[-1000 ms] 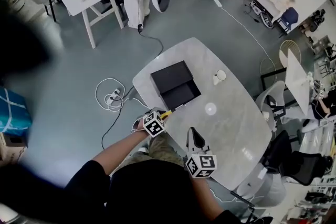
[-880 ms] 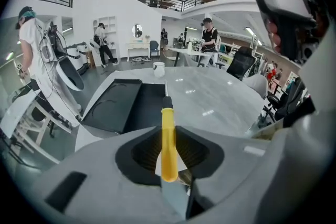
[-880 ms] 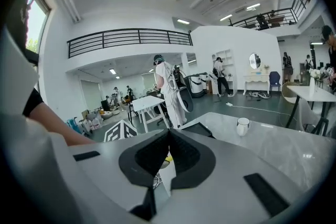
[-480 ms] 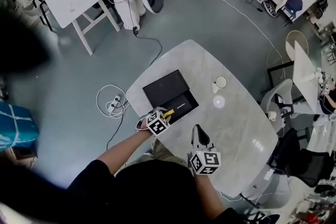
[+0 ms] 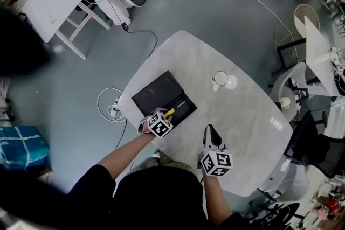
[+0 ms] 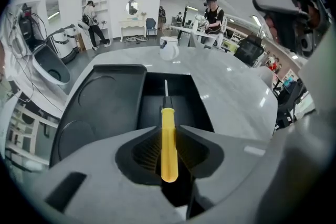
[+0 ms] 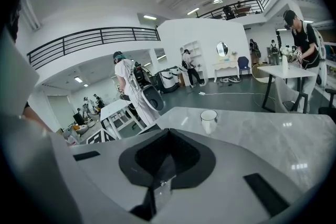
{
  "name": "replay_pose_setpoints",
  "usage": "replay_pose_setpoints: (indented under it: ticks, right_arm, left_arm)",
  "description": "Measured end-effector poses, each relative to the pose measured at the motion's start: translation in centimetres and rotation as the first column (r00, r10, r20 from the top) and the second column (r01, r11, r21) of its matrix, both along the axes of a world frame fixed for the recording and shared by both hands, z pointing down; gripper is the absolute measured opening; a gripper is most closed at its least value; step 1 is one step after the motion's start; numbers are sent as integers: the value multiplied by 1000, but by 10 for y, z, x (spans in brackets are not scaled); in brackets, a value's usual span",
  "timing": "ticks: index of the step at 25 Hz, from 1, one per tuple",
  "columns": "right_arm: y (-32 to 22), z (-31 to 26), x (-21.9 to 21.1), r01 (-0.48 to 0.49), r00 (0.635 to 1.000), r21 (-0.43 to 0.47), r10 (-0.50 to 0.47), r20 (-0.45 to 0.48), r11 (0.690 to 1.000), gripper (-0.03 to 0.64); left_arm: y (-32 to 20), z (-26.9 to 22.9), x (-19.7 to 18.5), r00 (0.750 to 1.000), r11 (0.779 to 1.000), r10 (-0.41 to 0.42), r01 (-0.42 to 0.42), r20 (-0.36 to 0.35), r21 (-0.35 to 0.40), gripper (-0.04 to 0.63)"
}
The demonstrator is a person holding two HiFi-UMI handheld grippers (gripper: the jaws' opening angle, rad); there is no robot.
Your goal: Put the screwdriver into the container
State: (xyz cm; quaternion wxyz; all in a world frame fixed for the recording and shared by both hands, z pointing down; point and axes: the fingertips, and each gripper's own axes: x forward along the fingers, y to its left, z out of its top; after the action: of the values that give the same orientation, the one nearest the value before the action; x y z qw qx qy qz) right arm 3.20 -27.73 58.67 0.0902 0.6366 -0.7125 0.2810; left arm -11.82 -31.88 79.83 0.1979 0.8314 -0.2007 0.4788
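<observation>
A screwdriver (image 5: 170, 112) with a yellow handle (image 6: 168, 150) sits between the jaws of my left gripper (image 5: 167, 115), which is shut on the handle. Its metal shaft (image 6: 166, 87) points over the open well of the black container (image 6: 168, 102). The container (image 5: 182, 109) lies at the table's left edge, its lid (image 5: 153, 95) folded open beside it. My right gripper (image 5: 211, 131) hovers over the marble further right. In the right gripper view its jaws (image 7: 167, 134) are shut with nothing between them.
A white cup (image 5: 220, 79) stands on the marble table (image 5: 248, 116) beyond the container and also shows ahead of my right gripper as a cup (image 7: 208, 116). Cables (image 5: 110, 105) lie on the floor left of the table. Chairs (image 5: 294, 89) stand to the right.
The head view has swung, so the table sits differently in the frame. My left gripper with the screwdriver has edged closer to the container. The right gripper keeps its place.
</observation>
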Motion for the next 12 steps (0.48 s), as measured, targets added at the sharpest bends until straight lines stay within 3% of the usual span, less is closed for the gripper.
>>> replay_pose_setpoints:
  ticks: [3,12]
  right_arm:
    - [3,16,12,-29,1000,-47,29,8,998,11]
    - [-6,36,22,-53,998,-75,56,39,996,11]
  left_arm:
    - [-3,13,7,999,1000,-4,4,36,-16,94]
    - [-13,23,35,990,996,86,-88,107,17,94]
